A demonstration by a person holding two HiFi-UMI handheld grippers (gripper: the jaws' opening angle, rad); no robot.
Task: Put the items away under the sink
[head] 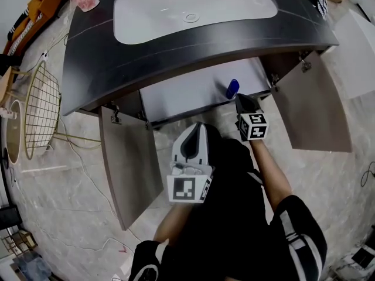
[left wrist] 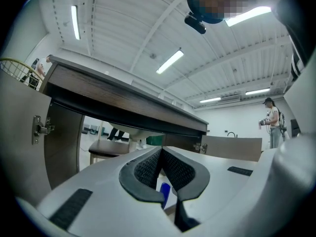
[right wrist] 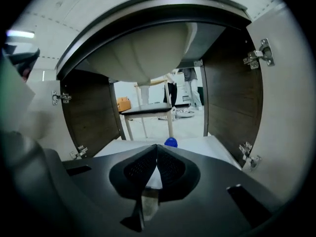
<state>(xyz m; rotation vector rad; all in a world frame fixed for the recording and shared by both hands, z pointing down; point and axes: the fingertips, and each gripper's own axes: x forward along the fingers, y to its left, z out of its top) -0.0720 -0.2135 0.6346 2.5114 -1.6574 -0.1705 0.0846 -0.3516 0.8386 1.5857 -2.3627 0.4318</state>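
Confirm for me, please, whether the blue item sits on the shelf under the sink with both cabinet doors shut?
Not quite: the doors are not shut. The head view shows the left door and the right door both swung open. The rest holds: the blue item sits on the shelf under the sink.

The head view looks steeply down from above onto the sink (head: 190, 7), the open cabinet (head: 187, 92) under it, the left gripper (head: 199, 129) and the right gripper (head: 242, 98). The left gripper view sits low, set back outside the cabinet, and tilts upward, so it catches the counter (left wrist: 123, 107) from below and much of the ceiling (left wrist: 148, 28). The right gripper view sits low and near the cabinet mouth. It faces straight in, beneath the sink's underside. All three views share the blue bottle (head: 232, 88) on the cabinet floor and the open doors (head: 313, 104).
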